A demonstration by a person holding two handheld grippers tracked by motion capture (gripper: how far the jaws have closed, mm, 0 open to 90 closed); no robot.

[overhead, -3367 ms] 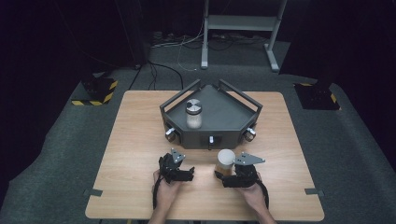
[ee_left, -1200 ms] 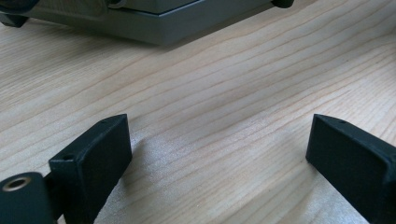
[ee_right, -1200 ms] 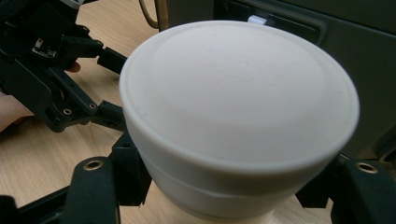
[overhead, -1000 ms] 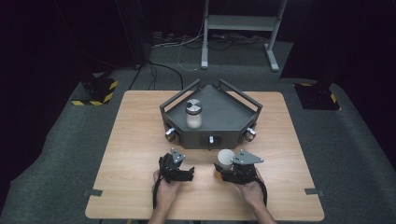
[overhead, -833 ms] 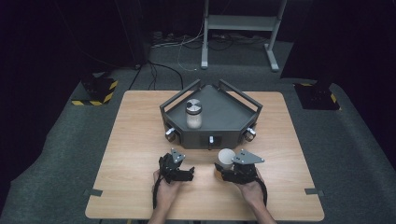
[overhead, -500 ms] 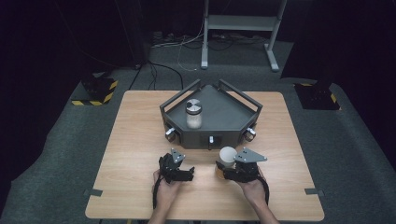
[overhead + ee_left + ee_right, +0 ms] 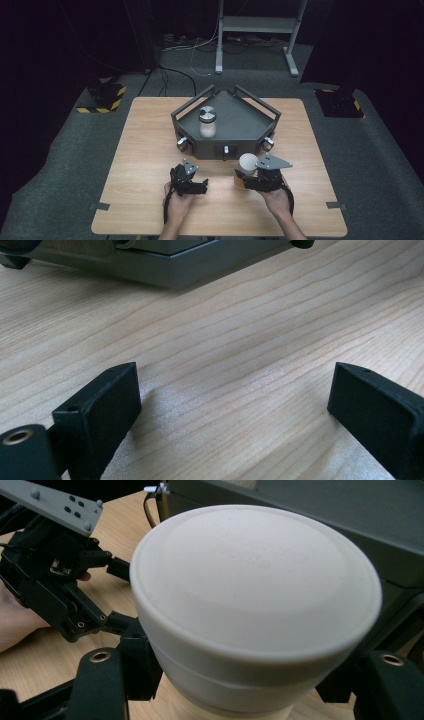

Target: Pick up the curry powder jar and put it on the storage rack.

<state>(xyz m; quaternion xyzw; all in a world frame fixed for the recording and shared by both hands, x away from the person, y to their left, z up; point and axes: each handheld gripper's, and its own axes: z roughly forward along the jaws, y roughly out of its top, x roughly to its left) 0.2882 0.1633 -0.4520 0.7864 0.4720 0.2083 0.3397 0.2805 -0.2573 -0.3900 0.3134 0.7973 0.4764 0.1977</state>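
Jars: two, one tray (image 7: 260, 125), two grippers

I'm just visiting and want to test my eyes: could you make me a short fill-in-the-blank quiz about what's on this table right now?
1. The right gripper is shut on a jar with a ____ lid.
2. The left gripper has its jaws ____, nothing between them.
3. The glass jar with a metal lid stands in the grey ____.

Missing words: white; open; tray
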